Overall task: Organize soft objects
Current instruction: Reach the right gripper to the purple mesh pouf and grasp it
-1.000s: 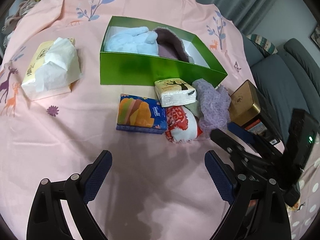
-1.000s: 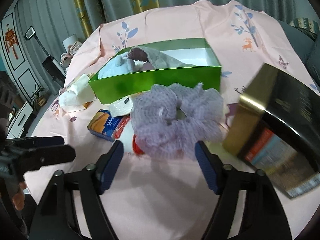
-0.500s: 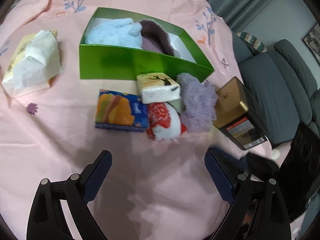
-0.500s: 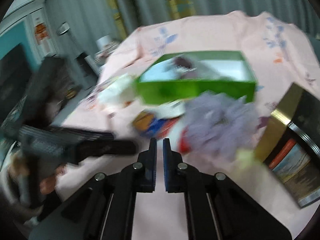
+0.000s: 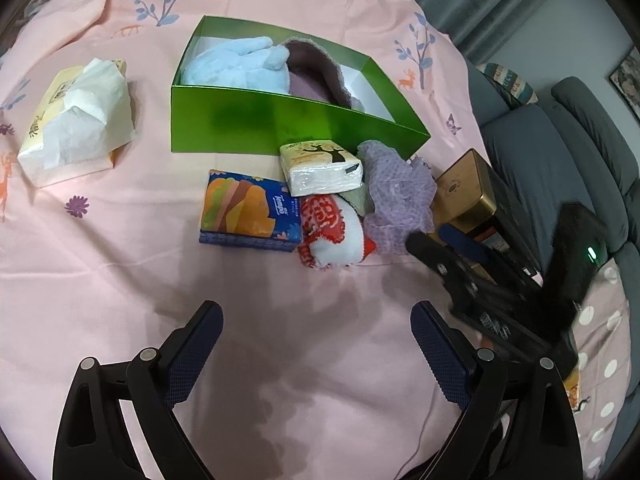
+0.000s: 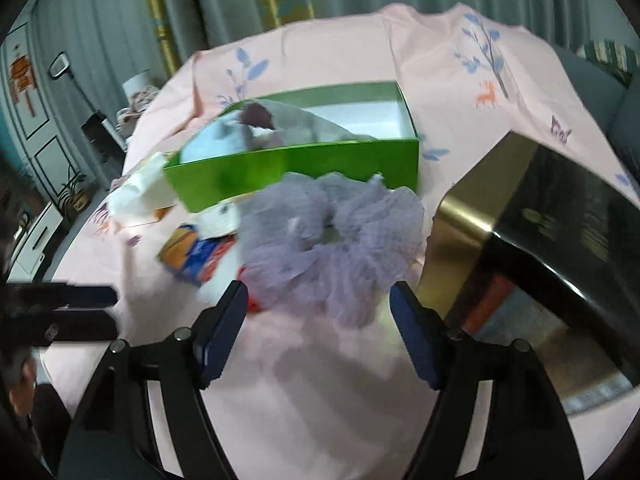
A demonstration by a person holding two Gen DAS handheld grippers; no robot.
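Left view: our left gripper (image 5: 316, 344) hangs spread and empty near the table's front edge; the scrunchie (image 5: 400, 200) lies by the green box (image 5: 280, 128)'s right corner. Right view: our right gripper (image 6: 318, 316), pinched shut half a second ago, has just been opening; the scrunchie sits just ahead, ungripped, so we judge a fresh grab is coming.

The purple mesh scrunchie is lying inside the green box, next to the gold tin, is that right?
Not quite. The purple mesh scrunchie lies on the pink cloth outside the green box, in front of its near wall, next to the gold tin. The left wrist view shows it.
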